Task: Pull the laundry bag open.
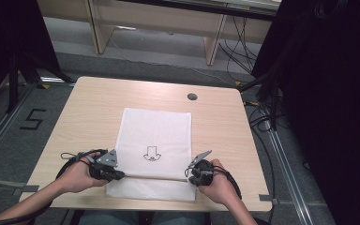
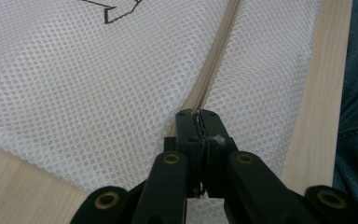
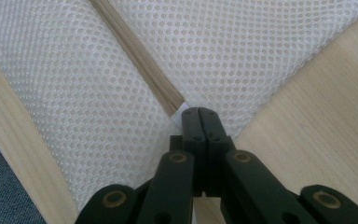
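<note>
Pale wooden bench [image 1: 89,112] carries a white mesh bag [image 1: 157,136], flat near its front edge. Left hand [image 1: 75,176] lies knuckles-up at the bag's left side, its tool [image 2: 199,119] clamped on the zip [image 2: 216,56]. Right hand [image 1: 220,183] mirrors it, its tool [image 3: 199,114] pinched shut on the zip's other end [image 3: 168,100].

Black right gripper [image 3: 198,111], jaws pressed together, pinches the end of a beige zipper [image 3: 140,60] on a white mesh bag [image 3: 242,51]. The bag spreads away from the gripper over a pale wooden table [image 3: 317,135], with mesh on either side of the zipper.
</note>
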The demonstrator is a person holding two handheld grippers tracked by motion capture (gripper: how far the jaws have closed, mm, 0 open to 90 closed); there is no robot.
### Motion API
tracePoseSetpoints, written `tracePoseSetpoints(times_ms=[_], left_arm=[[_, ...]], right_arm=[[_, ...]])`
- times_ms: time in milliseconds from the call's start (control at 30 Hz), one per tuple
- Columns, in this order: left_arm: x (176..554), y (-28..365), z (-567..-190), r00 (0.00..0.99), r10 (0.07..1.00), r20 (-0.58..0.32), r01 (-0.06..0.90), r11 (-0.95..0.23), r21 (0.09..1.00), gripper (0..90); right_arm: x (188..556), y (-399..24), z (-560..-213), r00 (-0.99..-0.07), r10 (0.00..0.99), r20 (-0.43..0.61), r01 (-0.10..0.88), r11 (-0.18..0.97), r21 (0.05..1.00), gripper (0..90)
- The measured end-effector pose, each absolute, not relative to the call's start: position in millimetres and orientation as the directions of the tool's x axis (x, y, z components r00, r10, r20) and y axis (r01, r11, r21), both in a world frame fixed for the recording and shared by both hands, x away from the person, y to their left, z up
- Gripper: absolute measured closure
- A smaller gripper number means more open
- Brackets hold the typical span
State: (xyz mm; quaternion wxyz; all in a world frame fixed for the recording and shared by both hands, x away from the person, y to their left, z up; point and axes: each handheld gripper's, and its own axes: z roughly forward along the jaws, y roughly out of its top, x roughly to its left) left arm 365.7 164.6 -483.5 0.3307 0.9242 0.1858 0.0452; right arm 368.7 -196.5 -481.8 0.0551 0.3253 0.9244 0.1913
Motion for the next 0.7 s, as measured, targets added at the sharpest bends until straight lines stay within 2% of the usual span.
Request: tracePoseSetpoints(times_ms=[700], left_arm=[[355, 185, -486, 0.915, 0.400, -0.043, 0.338, -0.707, 0.622, 87.6]], right_arm=[[369, -196, -482, -0.784, 0.621, 0.015, 0.577, 0.719, 0.387, 90.0]])
